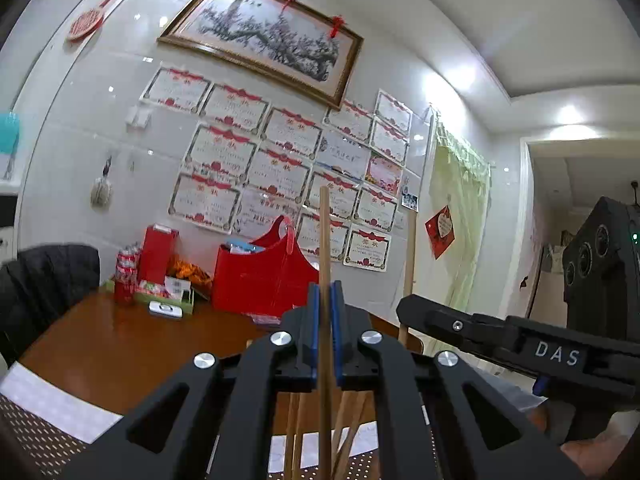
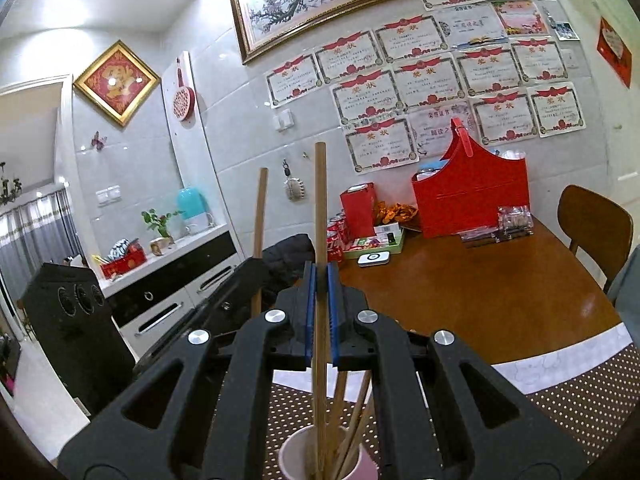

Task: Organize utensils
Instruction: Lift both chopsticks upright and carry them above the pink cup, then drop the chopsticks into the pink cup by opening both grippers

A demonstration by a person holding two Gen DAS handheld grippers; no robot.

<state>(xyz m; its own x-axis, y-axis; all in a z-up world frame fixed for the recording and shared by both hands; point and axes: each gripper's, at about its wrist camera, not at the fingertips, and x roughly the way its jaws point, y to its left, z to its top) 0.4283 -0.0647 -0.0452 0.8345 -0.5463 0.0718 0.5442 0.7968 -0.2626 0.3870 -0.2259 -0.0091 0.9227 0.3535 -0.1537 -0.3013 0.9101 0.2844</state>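
Both grippers are clamped on chopsticks. The left gripper pinches one upright chopstick between its blue pads, the stick rising straight ahead of the jaws. The right gripper grips another chopstick, whose lower end drops into the cup right beneath the fingers, beside several more sticks. They look like slim, stiff, smooth, light bamboo rods, likely to slip or swivel, so a mid-shaft hold suits. The perforated mat below looks rubbery.
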